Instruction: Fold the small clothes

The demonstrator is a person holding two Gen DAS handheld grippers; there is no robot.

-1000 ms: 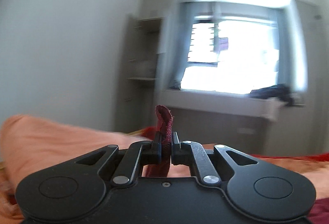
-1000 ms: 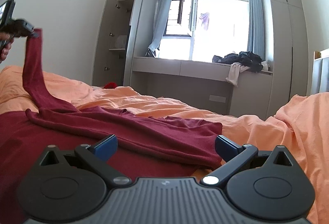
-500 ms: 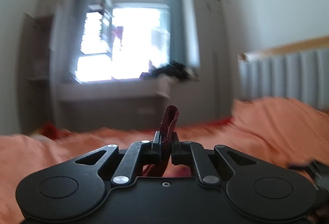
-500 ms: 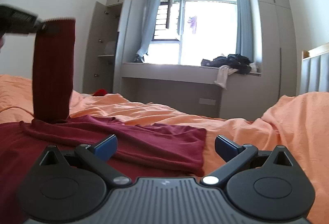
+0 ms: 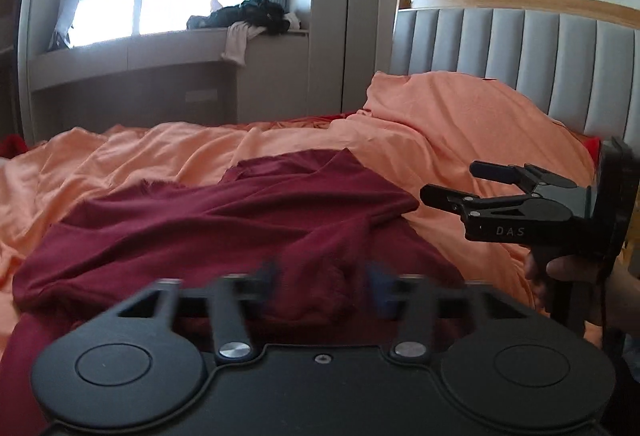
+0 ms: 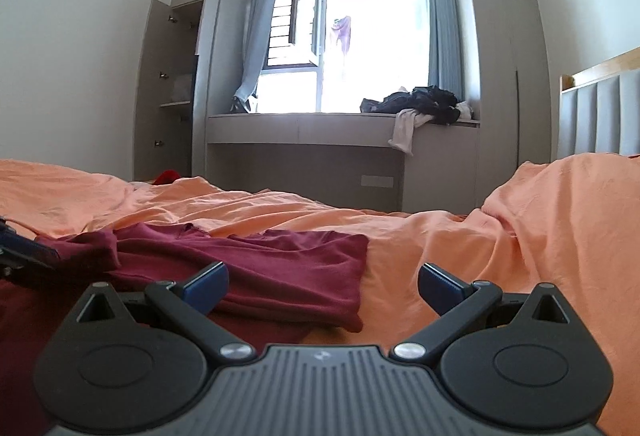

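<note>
Both grippers' jaws gape empty, left [image 5: 324,276] opening over maroon garment [image 5: 224,220]; right [image 5: 456,182] reads "DAS".

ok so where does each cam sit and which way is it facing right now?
Left wrist: on the left gripper, low over the maroon garment, facing the headboard; its own jaws, blurred, are opening, and the right gripper and a hand show.
Right wrist: on the right gripper, jaws open, near level, facing the window; the left gripper shows only at the left edge.
Shared: maroon garment, orange duvet, window, clothes pile on the ledge.
</note>
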